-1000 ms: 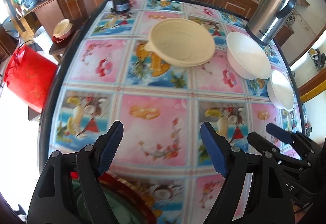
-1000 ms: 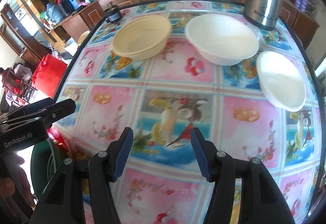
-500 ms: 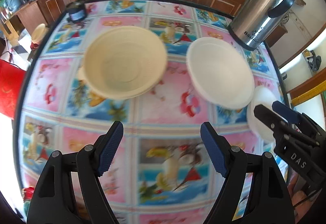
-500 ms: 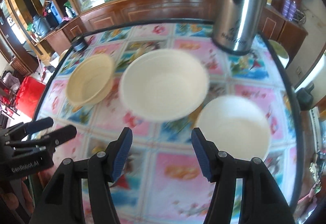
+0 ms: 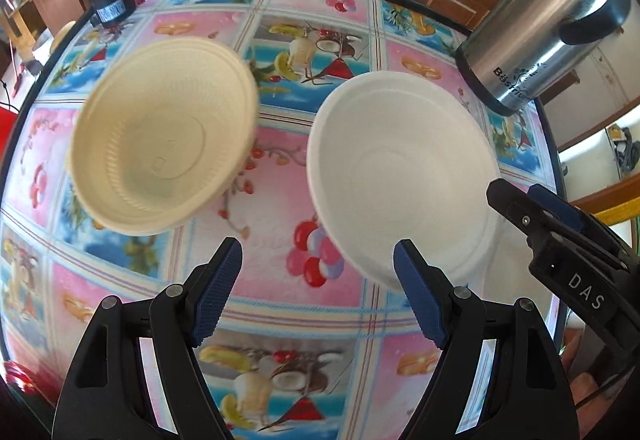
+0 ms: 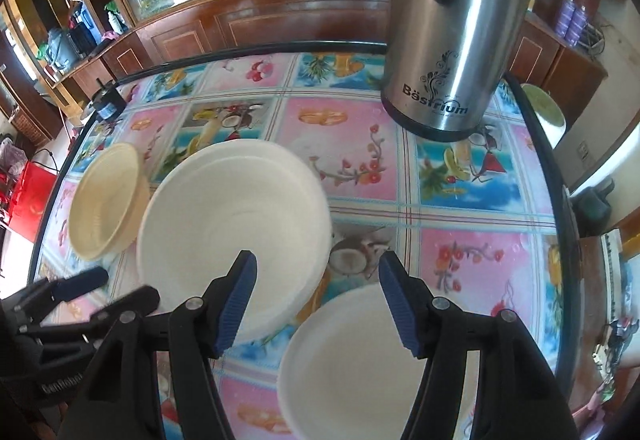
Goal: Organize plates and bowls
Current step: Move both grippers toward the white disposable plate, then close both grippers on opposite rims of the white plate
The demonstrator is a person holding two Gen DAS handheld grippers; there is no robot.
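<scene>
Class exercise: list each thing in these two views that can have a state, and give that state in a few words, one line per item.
Left tongs: open, holding nothing.
Right tongs: open, holding nothing.
Cream bowl: upright, empty, on the table.
Large white bowl: upright, empty, apart from the cream bowl.
Small white bowl: upright, empty.
Steel kettle: standing upright.

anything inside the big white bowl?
The big white bowl looks empty in the left wrist view. In the right wrist view, the right claw has one finger covering a bit of its near rim; the rest shows nothing.
</scene>
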